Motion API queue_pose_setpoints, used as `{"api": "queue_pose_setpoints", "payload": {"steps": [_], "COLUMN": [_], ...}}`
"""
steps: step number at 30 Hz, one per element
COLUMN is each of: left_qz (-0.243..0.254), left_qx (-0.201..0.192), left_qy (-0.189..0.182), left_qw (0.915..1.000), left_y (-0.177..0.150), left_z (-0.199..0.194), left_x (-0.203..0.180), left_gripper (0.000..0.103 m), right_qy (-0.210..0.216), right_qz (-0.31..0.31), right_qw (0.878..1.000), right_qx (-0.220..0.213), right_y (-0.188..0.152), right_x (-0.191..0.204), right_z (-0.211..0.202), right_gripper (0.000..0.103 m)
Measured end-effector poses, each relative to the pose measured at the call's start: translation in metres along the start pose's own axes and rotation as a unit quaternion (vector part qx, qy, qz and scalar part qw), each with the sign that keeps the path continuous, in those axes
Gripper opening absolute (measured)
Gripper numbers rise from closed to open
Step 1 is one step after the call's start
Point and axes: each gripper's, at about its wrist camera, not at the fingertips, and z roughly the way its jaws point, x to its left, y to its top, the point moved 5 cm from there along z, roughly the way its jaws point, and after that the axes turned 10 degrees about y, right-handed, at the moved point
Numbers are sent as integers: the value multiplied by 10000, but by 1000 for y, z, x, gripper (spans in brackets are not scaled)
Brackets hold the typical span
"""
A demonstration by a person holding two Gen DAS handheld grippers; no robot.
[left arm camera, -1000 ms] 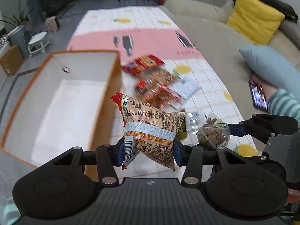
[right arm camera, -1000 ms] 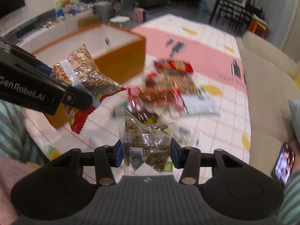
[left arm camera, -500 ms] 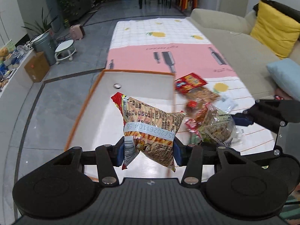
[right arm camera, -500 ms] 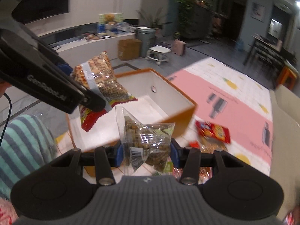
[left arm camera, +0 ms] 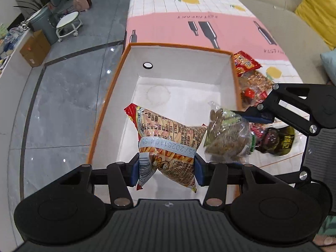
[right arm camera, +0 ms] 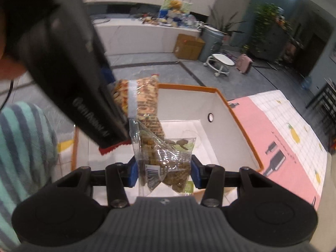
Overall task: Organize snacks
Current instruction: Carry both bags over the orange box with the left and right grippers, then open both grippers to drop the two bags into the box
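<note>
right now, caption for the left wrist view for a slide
Left gripper holds a printed snack packet over the orange-rimmed box.

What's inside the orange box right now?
The orange box shows only a bare white floor with a faint ring mark. The near end is hidden behind the snack bag and nut packet.

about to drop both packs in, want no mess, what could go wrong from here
The left tongs hold the red snack pack and the right tongs the clear nut bag close together above the orange box, so they may bump on release. The nut bag hangs near the box's right wall and could land outside.
</note>
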Motion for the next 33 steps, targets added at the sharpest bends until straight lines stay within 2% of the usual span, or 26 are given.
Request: {"api": "queue_pose_setpoints", "payload": {"steps": [4, 10, 15, 18, 23, 29, 33], "left_qz": [415, 916, 1271, 1312, 1295, 1218, 1117], "left_qx": [207, 603, 962, 1263, 1489, 1582, 1582], "left_qy": [-21, -205, -253, -192, -150, -3, 81], "left_qw": [9989, 9938, 9869, 9831, 9802, 9799, 9810], "left_y": [6, 5, -5, -13, -21, -25, -21], "left_z": [16, 38, 61, 75, 88, 93, 91], "left_x": [1, 0, -7, -11, -15, -16, -11], "left_gripper": [56, 56, 56, 56, 57, 58, 63], "right_qy": [268, 923, 1115, 1295, 1381, 1335, 1247], "right_qz": [-134, -93, -289, -250, -494, -451, -379], "right_qw": [9995, 9951, 9908, 9878, 9830, 9806, 9808], "right_qx": [136, 334, 715, 822, 1102, 1365, 1450], "right_y": [2, -2, -7, -7, -5, -7, -5], "right_x": [-9, -24, -20, -13, 6, 10, 3], "right_z": [15, 33, 50, 56, 67, 77, 84], "right_gripper": [46, 46, 46, 46, 46, 47, 48]}}
